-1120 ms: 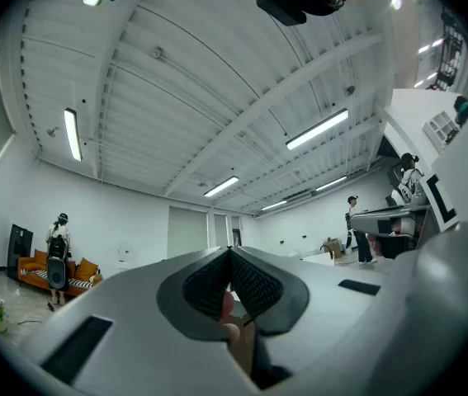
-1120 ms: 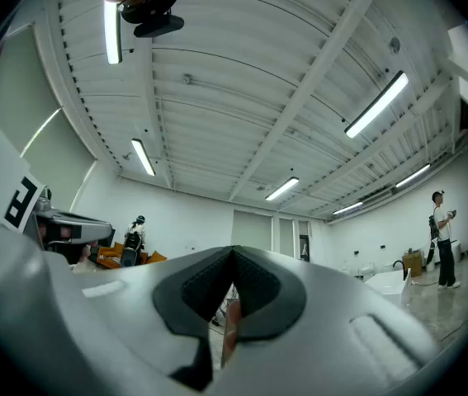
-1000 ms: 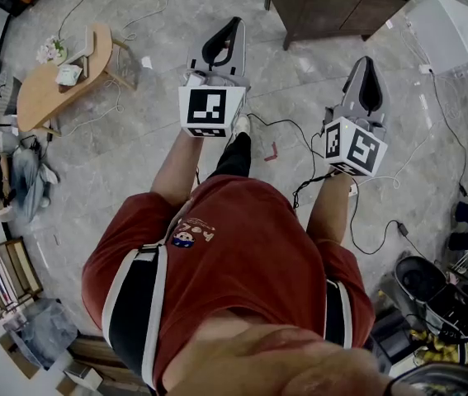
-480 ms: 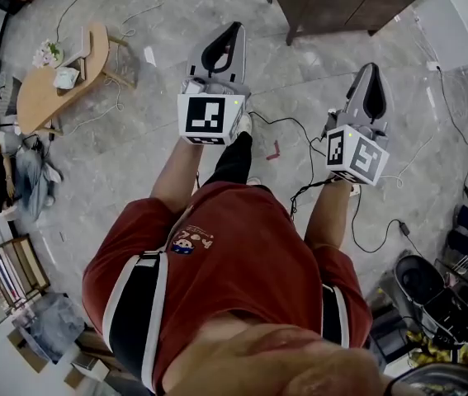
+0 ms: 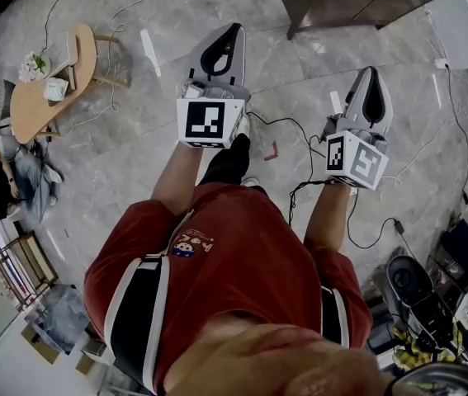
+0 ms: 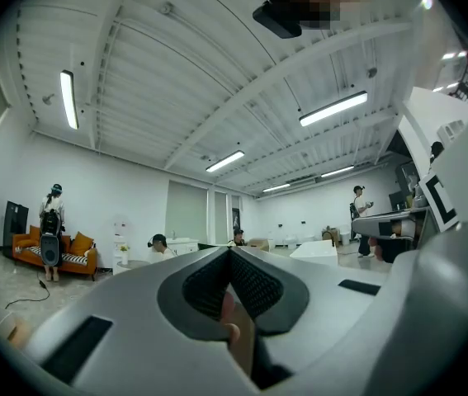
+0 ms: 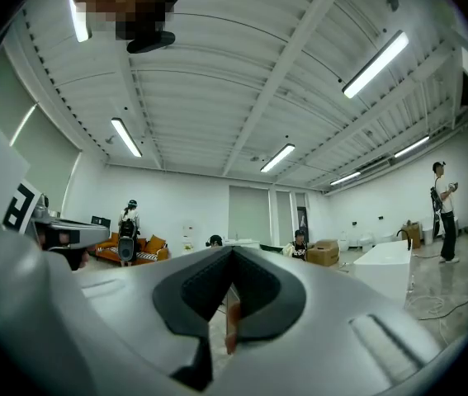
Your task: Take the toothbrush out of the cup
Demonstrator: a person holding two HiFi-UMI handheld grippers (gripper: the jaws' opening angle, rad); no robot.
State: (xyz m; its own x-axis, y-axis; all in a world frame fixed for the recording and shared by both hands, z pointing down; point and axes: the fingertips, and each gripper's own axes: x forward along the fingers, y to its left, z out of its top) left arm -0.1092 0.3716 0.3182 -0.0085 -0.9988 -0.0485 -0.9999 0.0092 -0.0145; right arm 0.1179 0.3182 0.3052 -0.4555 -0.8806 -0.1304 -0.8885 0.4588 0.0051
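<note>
Both task items, the toothbrush and the cup, are absent from every view; their location cannot be established.

Left gripper (image 5: 234,27): jaws fully together, nothing between them, confirmed in the left gripper view (image 6: 230,251). Right gripper (image 5: 371,71): jaws likewise pressed together and empty, confirmed in the right gripper view (image 7: 232,251). Both are held out level in front of the person (image 5: 234,262), side by side and apart, above bare marble floor (image 5: 134,163) crossed by a black cable (image 5: 300,134).

Change noted: against the head view a second ago, the dark cabinet (image 5: 341,2) has slid toward the top edge and the small wooden table (image 5: 44,93) has shifted up and left. The grippers keep much the same pose relative to the body. Judgement: the person is walking across the room, carrying both grippers along.

Surroundings in the gripper views: an open hall, ceiling strip lights (image 6: 333,108), an orange sofa (image 6: 62,256), and distant people.

Assessment: the task has not begun. The cup must first be reached and sighted, and a gripper opened, before any extraction.
</note>
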